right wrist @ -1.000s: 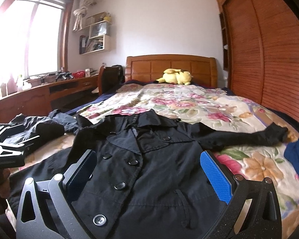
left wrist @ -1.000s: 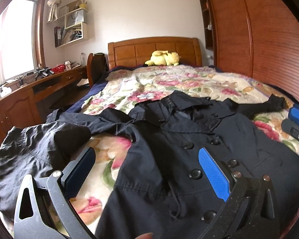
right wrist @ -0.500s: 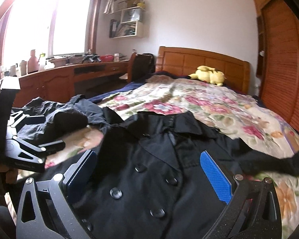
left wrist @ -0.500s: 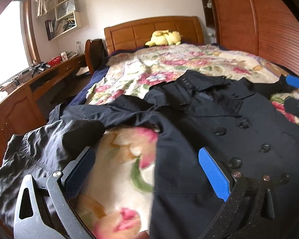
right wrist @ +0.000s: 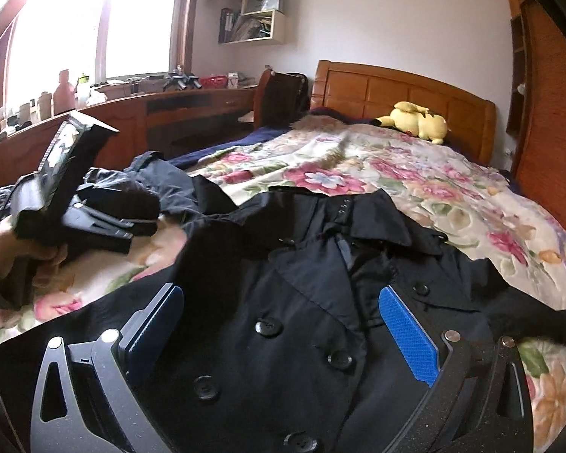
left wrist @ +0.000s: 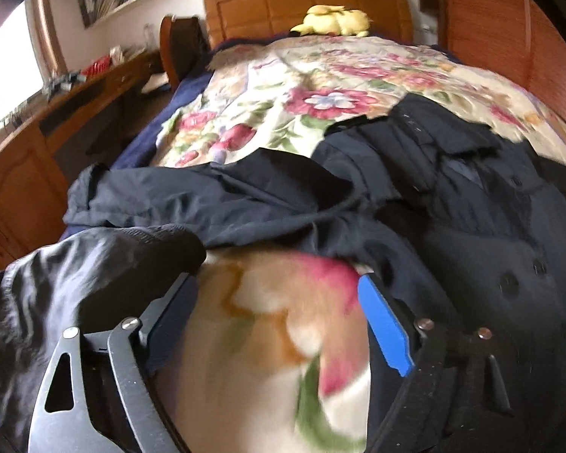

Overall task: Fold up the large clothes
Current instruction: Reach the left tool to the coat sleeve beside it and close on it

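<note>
A black double-breasted coat (right wrist: 320, 283) lies face up with its buttons showing on the floral bedspread (right wrist: 415, 185). Its left sleeve (left wrist: 207, 196) stretches out to the left, and the crumpled cuff end (left wrist: 75, 283) is bunched near the bed's edge. My left gripper (left wrist: 275, 309) hangs low over the bare bedspread (left wrist: 268, 313) between sleeve and coat body (left wrist: 490, 245). Its jaws are closing, with only bedspread between them. The right wrist view shows that left gripper (right wrist: 136, 234) in a hand (right wrist: 15, 249) beside the cuff. My right gripper (right wrist: 283, 324) is open above the coat's chest.
A yellow plush toy (right wrist: 419, 120) rests by the wooden headboard (right wrist: 396, 87). A long wooden desk (right wrist: 151, 109) with clutter and a chair (right wrist: 283, 94) run along the left of the bed. A wooden wardrobe (left wrist: 509, 30) stands on the right.
My left gripper swung left and dipped, from over the coat's buttons to the bedspread beside the sleeve, its jaws a little narrower. The right gripper's view turned left, staying over the coat.
</note>
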Available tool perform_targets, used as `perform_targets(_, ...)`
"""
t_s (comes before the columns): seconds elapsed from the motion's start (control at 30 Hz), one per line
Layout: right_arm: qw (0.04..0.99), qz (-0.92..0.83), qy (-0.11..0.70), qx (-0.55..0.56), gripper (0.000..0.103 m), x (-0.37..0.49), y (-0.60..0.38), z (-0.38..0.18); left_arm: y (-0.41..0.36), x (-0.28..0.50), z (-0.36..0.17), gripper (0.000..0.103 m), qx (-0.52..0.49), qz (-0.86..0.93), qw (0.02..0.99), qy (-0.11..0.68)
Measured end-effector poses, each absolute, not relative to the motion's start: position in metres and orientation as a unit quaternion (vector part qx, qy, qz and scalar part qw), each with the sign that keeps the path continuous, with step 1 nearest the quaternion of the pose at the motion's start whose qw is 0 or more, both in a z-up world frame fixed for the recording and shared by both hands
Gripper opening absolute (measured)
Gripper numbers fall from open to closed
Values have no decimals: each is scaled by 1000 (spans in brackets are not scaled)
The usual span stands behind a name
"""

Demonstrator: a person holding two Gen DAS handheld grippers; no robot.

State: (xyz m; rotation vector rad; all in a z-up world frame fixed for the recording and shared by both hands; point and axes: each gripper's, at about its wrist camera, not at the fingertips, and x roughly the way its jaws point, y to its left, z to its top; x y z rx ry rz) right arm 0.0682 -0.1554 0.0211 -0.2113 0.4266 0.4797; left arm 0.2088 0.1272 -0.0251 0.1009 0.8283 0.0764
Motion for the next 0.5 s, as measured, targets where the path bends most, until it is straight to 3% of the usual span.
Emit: perform_targets(0.5, 944, 233, 212, -97, 103, 69, -147, 23, 152, 277, -48, 78, -67, 80, 887, 451)
